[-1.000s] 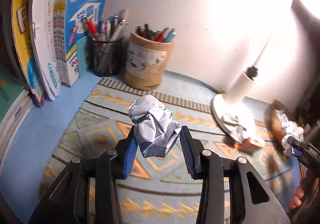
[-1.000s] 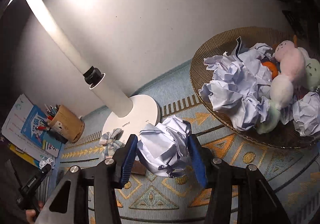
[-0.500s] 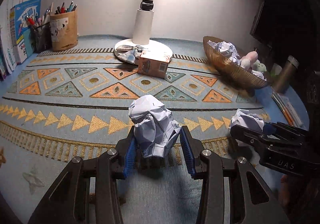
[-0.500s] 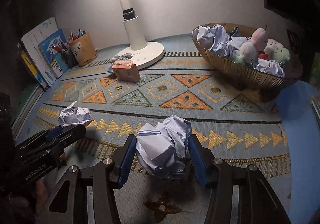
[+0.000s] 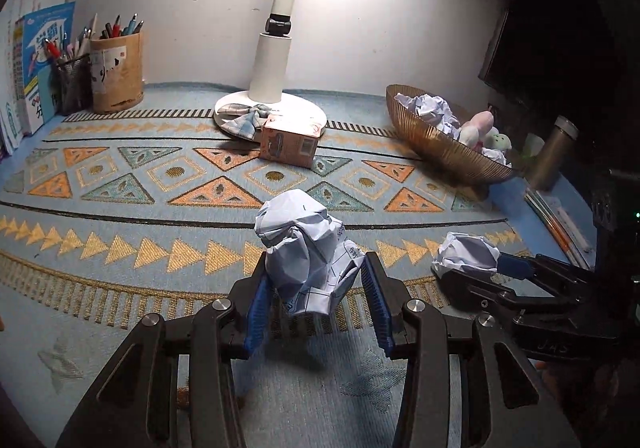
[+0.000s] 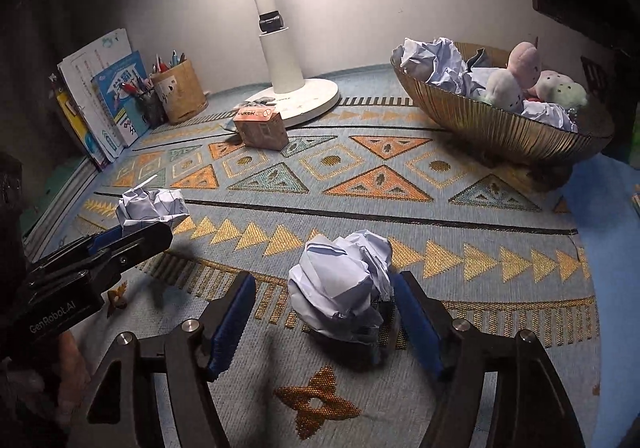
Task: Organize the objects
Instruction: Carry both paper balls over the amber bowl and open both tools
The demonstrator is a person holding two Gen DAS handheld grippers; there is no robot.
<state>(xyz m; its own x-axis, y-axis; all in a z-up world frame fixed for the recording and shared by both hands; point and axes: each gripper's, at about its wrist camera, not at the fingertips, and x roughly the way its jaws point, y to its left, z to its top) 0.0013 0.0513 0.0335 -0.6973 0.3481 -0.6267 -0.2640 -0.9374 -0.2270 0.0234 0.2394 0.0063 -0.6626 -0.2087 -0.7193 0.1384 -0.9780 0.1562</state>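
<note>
right gripper (image 6: 324, 318): jaws opening, blue pads spread to either side of a paper ball, left pad clearly apart from it, right pad just beside it; grip given up, judging from the gaps.
right paper ball (image 6: 342, 284): resting on the patterned mat (image 6: 360, 183) near its front edge, between the open jaws.
left gripper (image 5: 316, 306): clamped on a second paper ball, both pads pressed into its lower half.
left paper ball (image 5: 306, 252): low over the mat's front fringe, upper half bulging above the pads; contact with the mat cannot be told.
handling: probably very light, soft, springy; likely to crush under hard squeeze, unlikely to slip on ribbed pads; not fragile.
where to grip: across the widest middle, pads on opposite sides, loose flaps avoided.
pose: both grippers angled steeply down toward the mat, side by side, near each other; part of a hand visible behind each in the other's view.
small box (image 5: 290, 141): mid mat, just before the lamp base (image 5: 272, 113).
bowl (image 6: 492, 125): far right, well apart, already piled with crumpled paper and plush toys; likely destination.
pen cup (image 5: 116, 73): far left by the wall.
</note>
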